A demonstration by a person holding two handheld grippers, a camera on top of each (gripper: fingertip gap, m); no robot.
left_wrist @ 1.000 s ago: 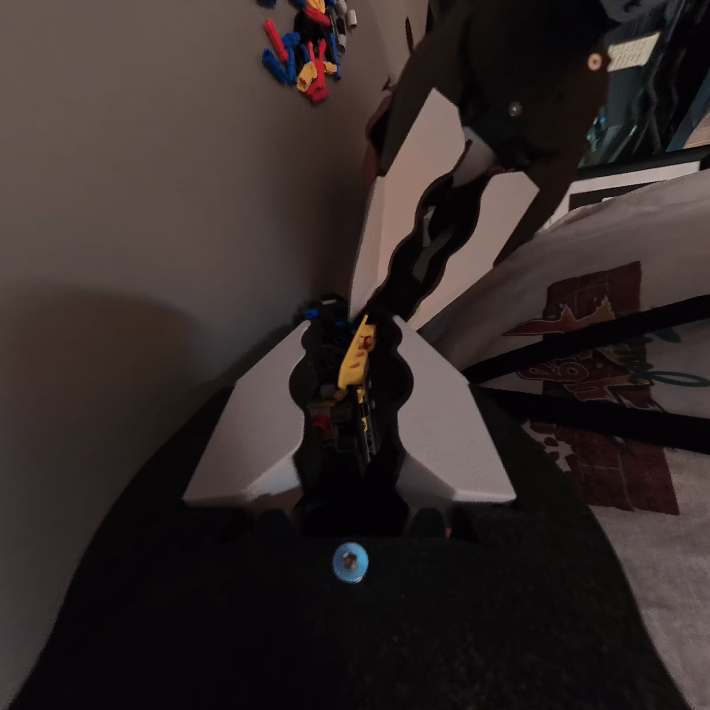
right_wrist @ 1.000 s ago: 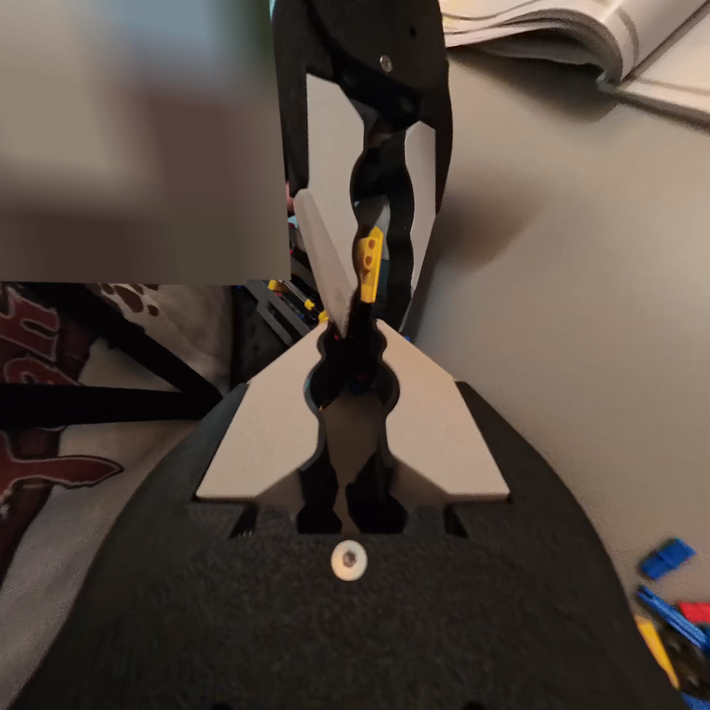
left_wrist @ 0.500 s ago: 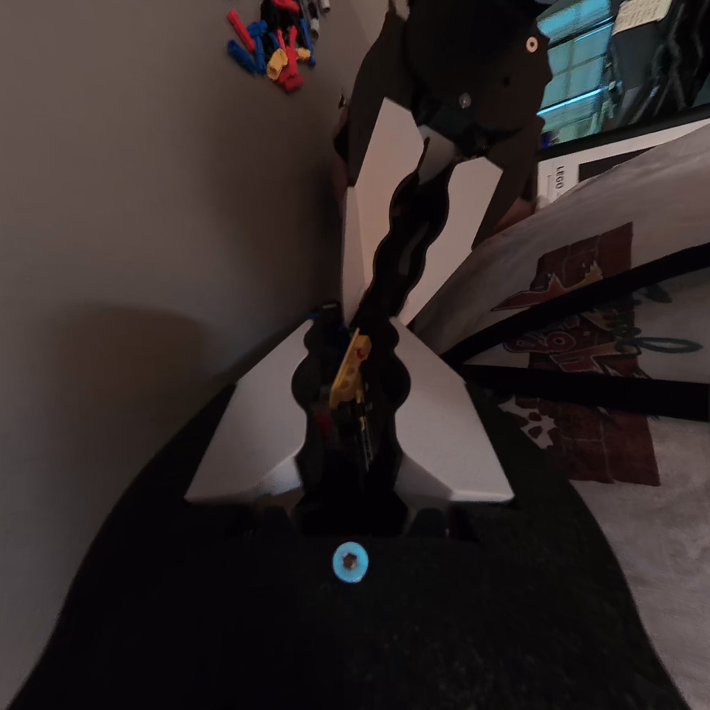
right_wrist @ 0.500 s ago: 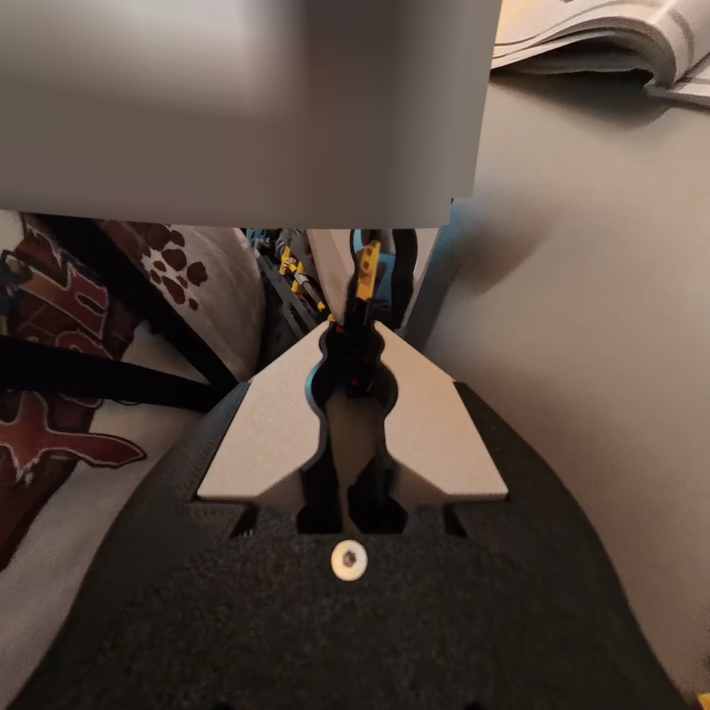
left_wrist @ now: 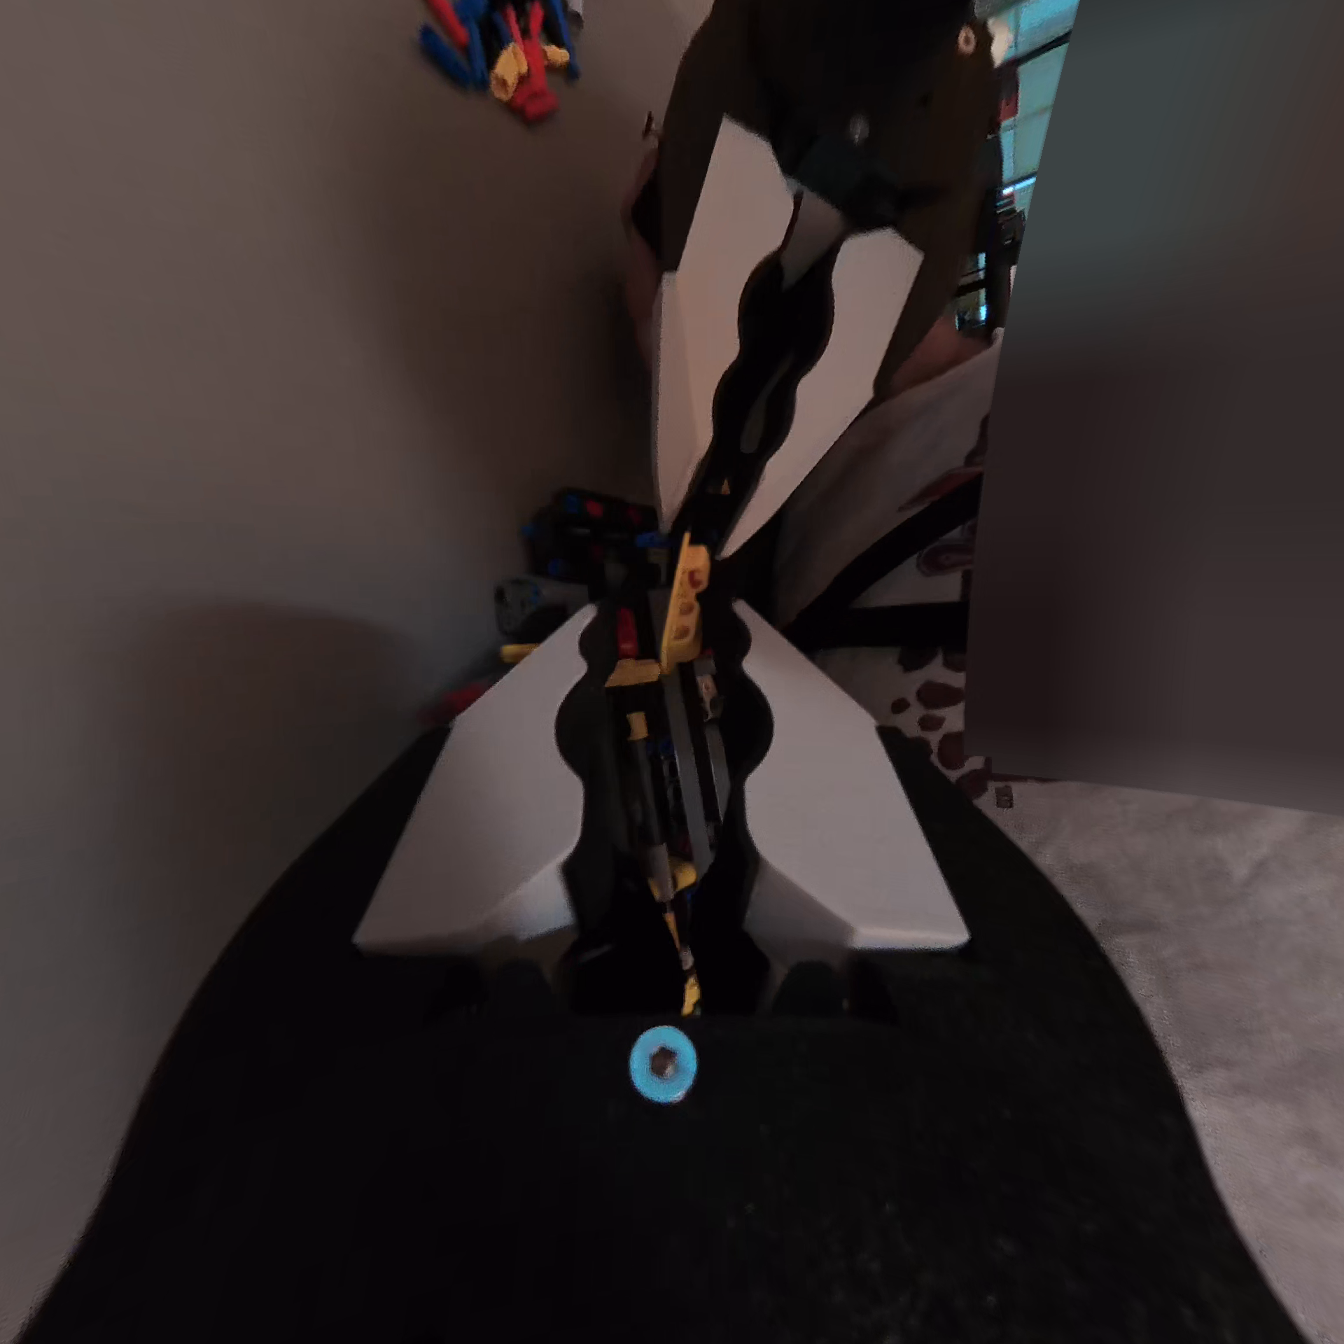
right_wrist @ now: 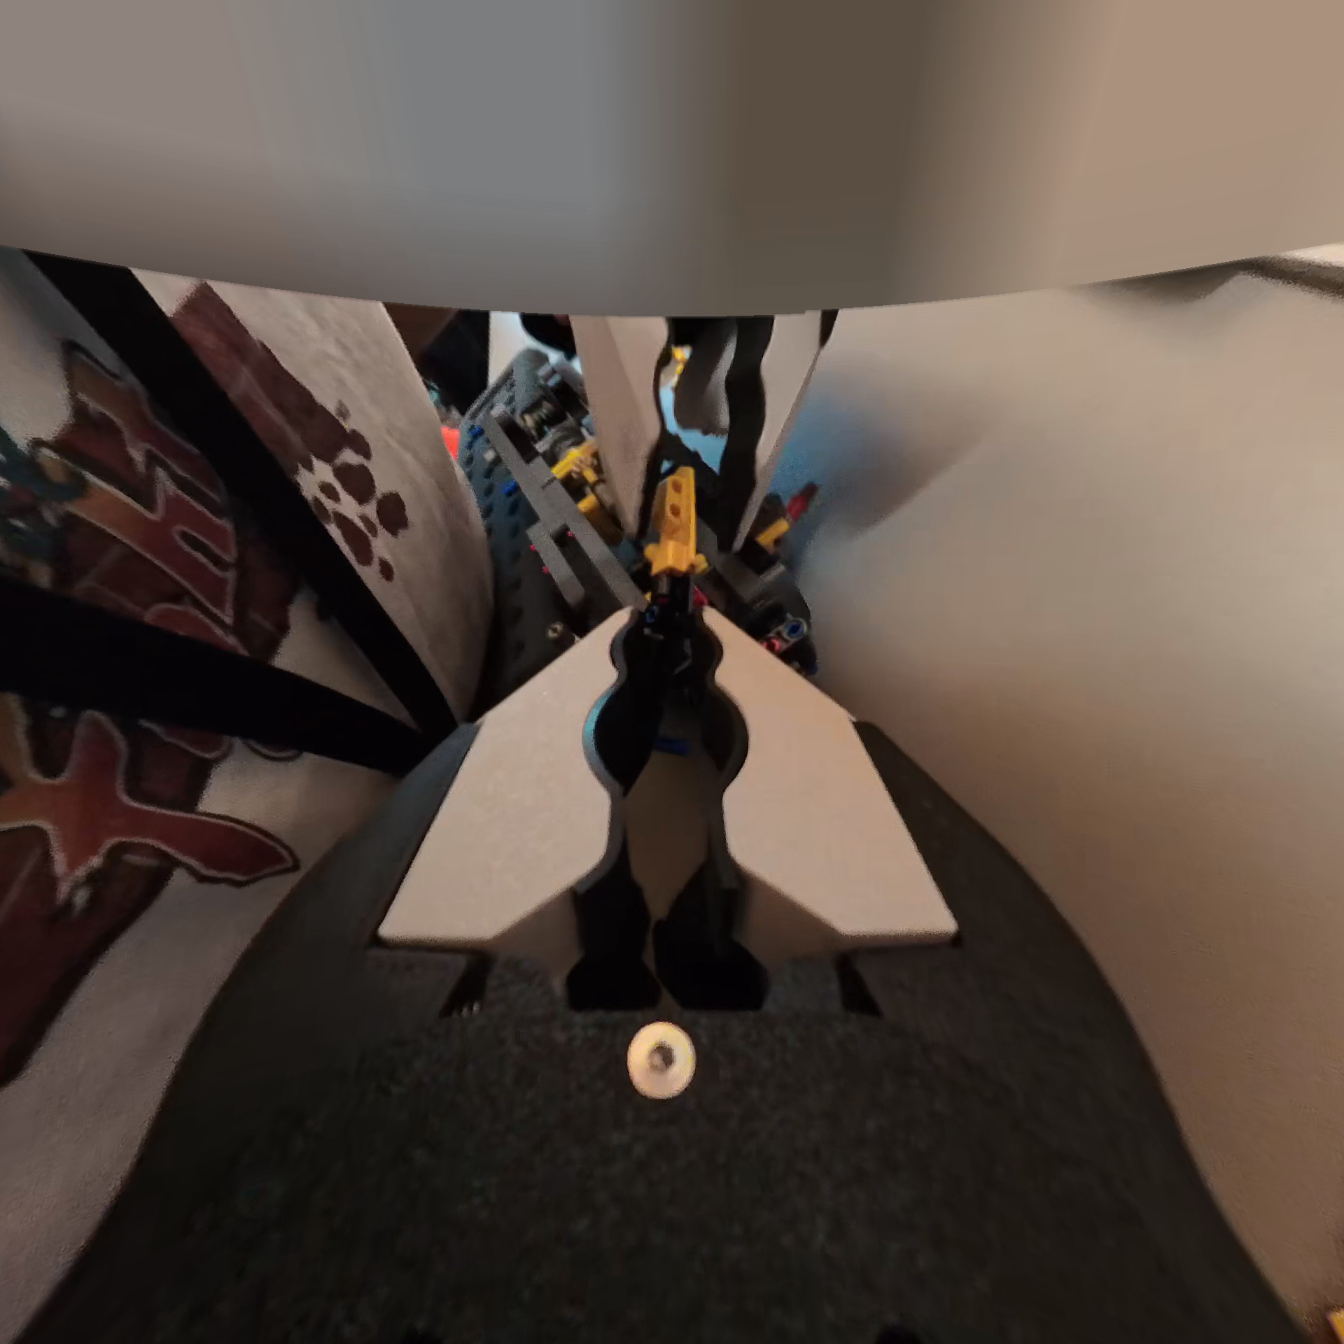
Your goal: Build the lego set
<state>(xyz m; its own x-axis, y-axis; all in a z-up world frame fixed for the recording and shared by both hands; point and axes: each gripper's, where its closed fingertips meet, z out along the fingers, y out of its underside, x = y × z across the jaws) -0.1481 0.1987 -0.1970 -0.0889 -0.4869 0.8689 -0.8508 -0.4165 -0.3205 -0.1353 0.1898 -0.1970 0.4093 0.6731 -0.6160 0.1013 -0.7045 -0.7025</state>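
Jaws of both grippers clamp the lego model (left_wrist: 676,734) — dark, blurred, yellow beam (left_wrist: 684,604) poking out

Wrist views face off, sharing model (left_wrist: 658,727)

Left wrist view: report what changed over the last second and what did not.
The left gripper has closed in on the lego assembly, which now runs deep between its fingers. The loose brick pile slid rightward along the top edge. Unchanged: the yellow beam stays at the right gripper tips, both grippers shut on the build.
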